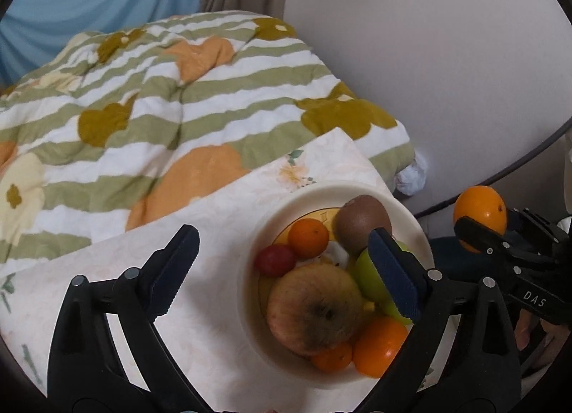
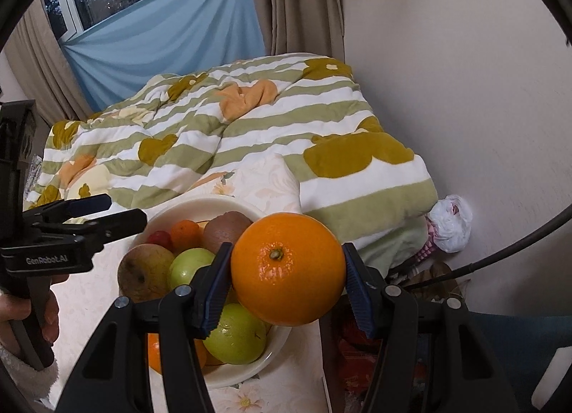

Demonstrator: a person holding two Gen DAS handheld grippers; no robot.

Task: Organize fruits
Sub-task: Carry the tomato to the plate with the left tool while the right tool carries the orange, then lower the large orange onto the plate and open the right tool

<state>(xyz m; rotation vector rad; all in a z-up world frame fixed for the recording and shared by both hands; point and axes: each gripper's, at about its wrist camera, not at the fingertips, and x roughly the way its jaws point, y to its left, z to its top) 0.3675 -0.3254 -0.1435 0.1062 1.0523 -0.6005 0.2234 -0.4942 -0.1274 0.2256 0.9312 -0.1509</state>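
- The right gripper is clamping a large orange, hanging at three o'clock of the bowl.
- The left gripper is gaping wide, empty, apparently hovering over the bowl's nine o'clock rim.
- The bowl is holding an apple, kiwi and tangerines.

The black left gripper is pointing steeply downward, its jaws standing wide apart with nothing between the dark blue ribbed pads. In the right wrist view a bare hand in a fuzzy white sleeve is gripping its handle. The black right gripper is also tilting downward, its jaws pressing on both sides of a large round glossy orange, which is sitting high between the blue pads.
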